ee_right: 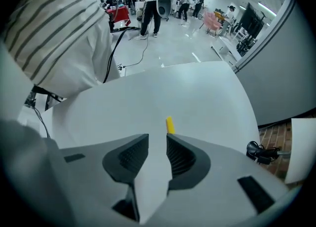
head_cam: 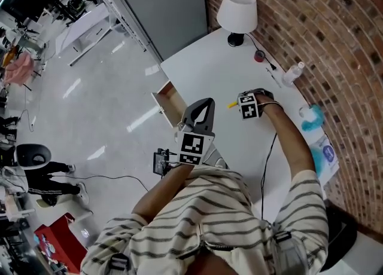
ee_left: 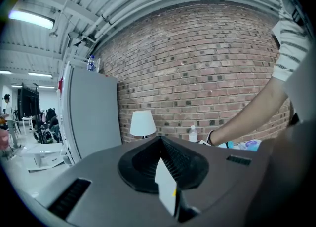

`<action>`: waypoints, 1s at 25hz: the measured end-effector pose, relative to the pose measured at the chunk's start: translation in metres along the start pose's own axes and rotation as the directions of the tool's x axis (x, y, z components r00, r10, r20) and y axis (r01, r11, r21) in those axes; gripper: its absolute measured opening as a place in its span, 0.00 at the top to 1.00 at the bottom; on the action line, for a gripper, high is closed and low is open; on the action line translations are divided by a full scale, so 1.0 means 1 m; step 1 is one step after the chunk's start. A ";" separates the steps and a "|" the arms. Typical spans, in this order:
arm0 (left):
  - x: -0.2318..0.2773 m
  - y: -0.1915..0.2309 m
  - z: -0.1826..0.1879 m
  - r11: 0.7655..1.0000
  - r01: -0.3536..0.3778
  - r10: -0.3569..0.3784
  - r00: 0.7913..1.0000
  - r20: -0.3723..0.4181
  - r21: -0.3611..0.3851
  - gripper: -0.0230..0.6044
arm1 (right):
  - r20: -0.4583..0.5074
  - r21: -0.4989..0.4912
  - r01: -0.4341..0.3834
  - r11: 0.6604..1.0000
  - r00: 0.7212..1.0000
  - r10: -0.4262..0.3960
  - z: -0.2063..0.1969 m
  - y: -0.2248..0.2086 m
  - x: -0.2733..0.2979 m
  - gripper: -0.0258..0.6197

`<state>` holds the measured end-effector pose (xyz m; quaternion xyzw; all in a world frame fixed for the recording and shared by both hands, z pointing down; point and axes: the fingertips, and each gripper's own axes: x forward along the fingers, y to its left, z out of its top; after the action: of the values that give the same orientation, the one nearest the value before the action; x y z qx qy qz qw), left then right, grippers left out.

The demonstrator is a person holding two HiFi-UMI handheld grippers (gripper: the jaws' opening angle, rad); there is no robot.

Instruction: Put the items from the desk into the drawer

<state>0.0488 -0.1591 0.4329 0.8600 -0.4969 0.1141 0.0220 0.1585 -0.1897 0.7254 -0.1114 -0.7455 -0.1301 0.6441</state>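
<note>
Right gripper point(ee_right: 157, 139), pointing down at the white desk point(ee_right: 197, 93): jaws well apart with nothing between them. A small yellow item point(ee_right: 170, 125) lies on the desk just past their tips, untouched. Left gripper point(ee_left: 160, 141): jaws closed together, pinching what looks like a thin white card point(ee_left: 165, 184) with a yellow edge. The open drawer point(head_cam: 167, 101) sits near the left jaws, off to one side. The step in hand looks like picking up the yellow item; next, the right jaws need to straddle it, then close.
</note>
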 end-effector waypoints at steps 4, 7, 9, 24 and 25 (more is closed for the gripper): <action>0.002 -0.001 0.000 1.000 0.004 -0.004 1.000 -0.006 0.005 0.95 | -0.014 -0.025 -0.013 1.000 1.000 0.013 -0.002 -0.001 0.008 0.80; 0.002 -0.001 -0.001 1.000 0.006 -0.006 1.000 -0.004 0.000 0.95 | -0.031 -0.047 -0.019 0.999 0.999 0.017 -0.007 -0.005 0.014 0.80; 0.005 0.001 -0.003 1.000 -0.001 0.001 1.000 -0.006 -0.003 0.95 | -0.034 -0.051 -0.021 0.998 0.999 0.019 -0.010 -0.011 0.018 0.79; 0.019 0.004 -0.020 1.000 -0.013 0.012 0.999 -0.040 -0.013 0.95 | 0.001 -0.016 -0.036 0.999 0.999 0.036 -0.021 -0.028 0.052 0.77; 0.020 0.004 -0.021 1.000 -0.012 0.011 0.999 -0.040 -0.011 0.95 | 0.001 -0.016 -0.037 0.999 0.999 0.037 -0.022 -0.030 0.054 0.77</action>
<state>0.0515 -0.1748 0.4571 0.8545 -0.5019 0.1287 0.0363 0.1613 -0.2250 0.7802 -0.1304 -0.7426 -0.1242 0.6451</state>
